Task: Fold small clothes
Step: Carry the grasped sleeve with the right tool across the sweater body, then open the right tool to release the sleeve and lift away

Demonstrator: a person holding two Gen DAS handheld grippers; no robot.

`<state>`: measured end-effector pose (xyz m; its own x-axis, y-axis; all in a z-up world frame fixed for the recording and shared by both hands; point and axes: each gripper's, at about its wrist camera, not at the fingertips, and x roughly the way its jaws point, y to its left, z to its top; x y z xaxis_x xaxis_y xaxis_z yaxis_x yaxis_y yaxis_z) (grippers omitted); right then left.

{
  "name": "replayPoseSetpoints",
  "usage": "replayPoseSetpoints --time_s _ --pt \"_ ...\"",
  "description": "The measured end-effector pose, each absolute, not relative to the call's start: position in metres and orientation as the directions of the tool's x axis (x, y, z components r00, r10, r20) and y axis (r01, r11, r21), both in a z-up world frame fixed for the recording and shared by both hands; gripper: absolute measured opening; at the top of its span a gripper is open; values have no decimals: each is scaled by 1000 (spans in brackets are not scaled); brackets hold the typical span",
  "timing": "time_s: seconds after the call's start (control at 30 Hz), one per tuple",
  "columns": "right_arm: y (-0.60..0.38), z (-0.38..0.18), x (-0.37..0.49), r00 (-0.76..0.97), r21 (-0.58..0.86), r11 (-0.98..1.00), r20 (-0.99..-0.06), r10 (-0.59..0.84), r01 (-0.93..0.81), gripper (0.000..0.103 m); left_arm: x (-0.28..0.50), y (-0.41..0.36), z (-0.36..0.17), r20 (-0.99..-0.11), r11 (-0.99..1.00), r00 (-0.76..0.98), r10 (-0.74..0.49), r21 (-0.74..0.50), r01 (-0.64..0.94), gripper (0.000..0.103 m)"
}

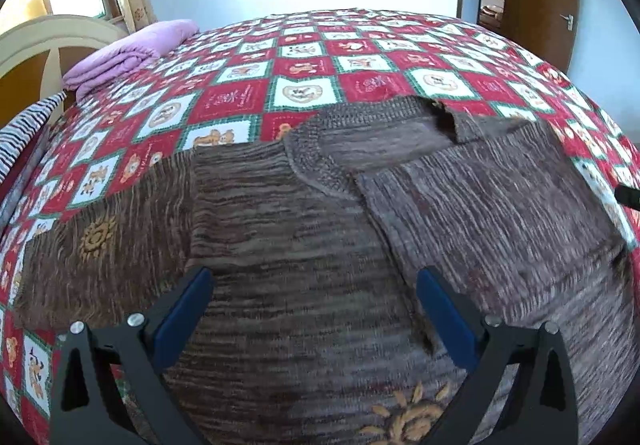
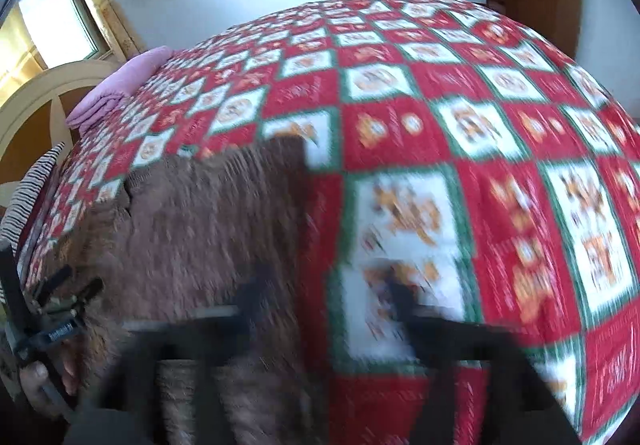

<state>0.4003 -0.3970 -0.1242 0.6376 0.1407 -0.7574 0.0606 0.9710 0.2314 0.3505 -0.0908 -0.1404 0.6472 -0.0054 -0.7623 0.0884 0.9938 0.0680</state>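
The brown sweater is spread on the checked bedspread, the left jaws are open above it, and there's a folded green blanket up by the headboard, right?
One thing is wrong: the folded blanket by the headboard is lilac, not green, as the left wrist view shows. The brown sweater does lie on the checked bedspread, and the left gripper is over it with jaws open.

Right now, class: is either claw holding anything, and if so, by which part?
Nothing is held. The left claw hangs open above the brown knitted sweater with nothing between its fingers. The right claw, though blurred, also looks open and unloaded.
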Motion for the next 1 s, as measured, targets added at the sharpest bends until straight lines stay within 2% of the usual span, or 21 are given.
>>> replayPoseSetpoints --time_s 0.13,0.17,0.2,0.23,0.27,0.3,0.47,0.67,0.73,0.83,0.87,0.9,0.93,1.0 --pt "-376 -126 448 630 165 985 -771 97 51 76 358 -89 -131 -748 996 663 -8 50 69 103" --pt "-370 -133 464 601 164 985 -792 102 50 70 359 -88 -129 -746 997 666 -10 47 68 103" --pt "-369 -138 472 584 155 986 -806 96 53 52 359 -88 -130 -746 997 666 -13 44 68 103" --pt "-367 -143 480 568 143 988 -818 87 54 40 359 -87 -131 -747 997 665 -17 41 71 103" --pt "-365 -147 485 564 109 992 -824 56 61 14 358 -87 -133 -749 996 662 -21 39 75 103" --pt "-365 -148 485 574 80 994 -819 21 76 3 358 -87 -136 -752 996 659 -22 40 80 103" --pt "-393 -152 478 589 128 980 -808 14 152 3 359 -82 -151 -775 997 631 -34 16 74 103" --pt "-413 -163 479 578 59 968 -810 -97 245 0 356 -89 -152 -767 996 641 -28 34 84 103" --pt "-421 -160 476 587 81 966 -806 -81 245 0 354 -92 -154 -764 995 645 -13 54 84 103" --pt "-421 -144 454 609 180 965 -792 28 190 2 353 -94 -153 -760 994 650 -9 65 90 103" --pt "-418 -138 447 617 198 965 -785 52 172 15 353 -95 -154 -760 993 650 -13 66 96 103" --pt "-412 -130 437 634 225 964 -768 88 139 43 353 -95 -154 -761 993 649 -12 68 98 103" --pt "-406 -123 426 652 249 963 -749 122 107 51 354 -96 -155 -763 992 646 -8 73 99 103" --pt "-386 -115 405 663 287 958 -720 207 12 52 354 -97 -156 -766 992 643 -10 71 101 103"
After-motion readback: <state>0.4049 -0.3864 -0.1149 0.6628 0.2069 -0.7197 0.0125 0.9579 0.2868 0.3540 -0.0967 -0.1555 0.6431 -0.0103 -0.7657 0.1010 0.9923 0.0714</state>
